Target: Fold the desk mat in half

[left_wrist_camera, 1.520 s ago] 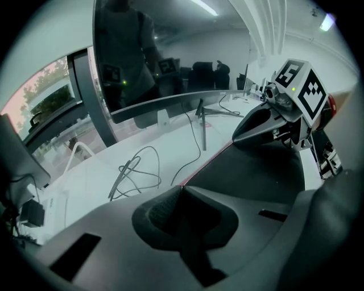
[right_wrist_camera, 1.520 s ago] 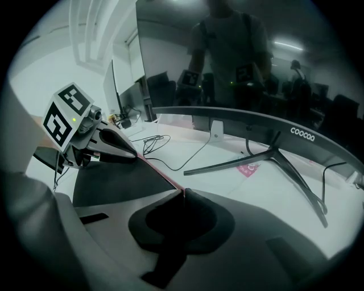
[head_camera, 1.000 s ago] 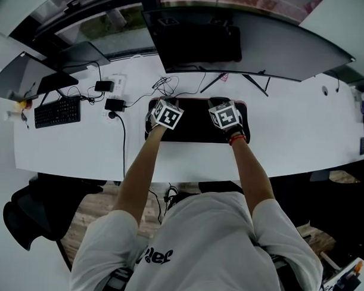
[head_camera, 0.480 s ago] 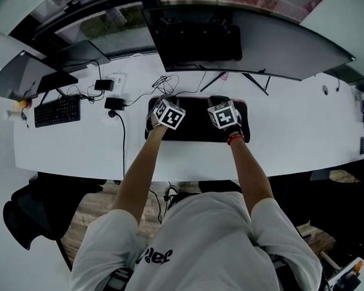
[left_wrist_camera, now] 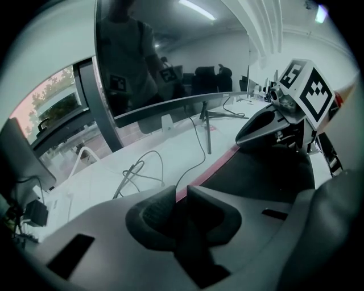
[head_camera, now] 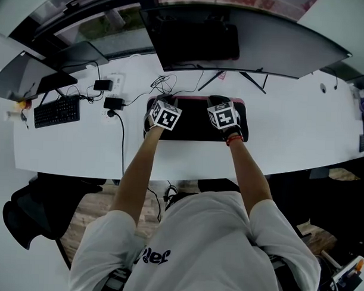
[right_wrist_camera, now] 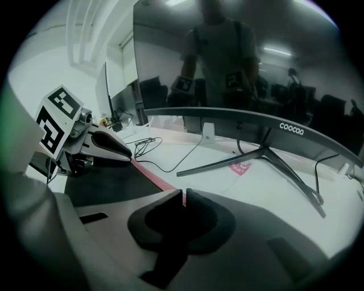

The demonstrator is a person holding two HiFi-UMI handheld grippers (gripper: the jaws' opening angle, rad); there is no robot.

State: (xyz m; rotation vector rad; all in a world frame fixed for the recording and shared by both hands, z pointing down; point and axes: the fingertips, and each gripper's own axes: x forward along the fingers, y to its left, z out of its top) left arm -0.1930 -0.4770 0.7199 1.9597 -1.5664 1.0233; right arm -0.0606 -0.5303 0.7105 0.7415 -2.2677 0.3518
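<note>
At frame centre, the desk mat [head_camera: 197,123] looks thin, limp and light; grab it by its far red edge. Left gripper [left_wrist_camera: 181,196] jaws have just been opening, with the edge loose between them; right gripper [right_wrist_camera: 183,199] pinches it.

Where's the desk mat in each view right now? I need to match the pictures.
Head view: the desk mat is the black sheet at upper centre, just below the monitor stand.
Left gripper view: the dark sheet with a red far edge, right of centre.
Right gripper view: the dark sheet with a red far edge, left of centre.
Shared landmark: the monitor stand, just beyond the mat's far edge in all three.
</note>
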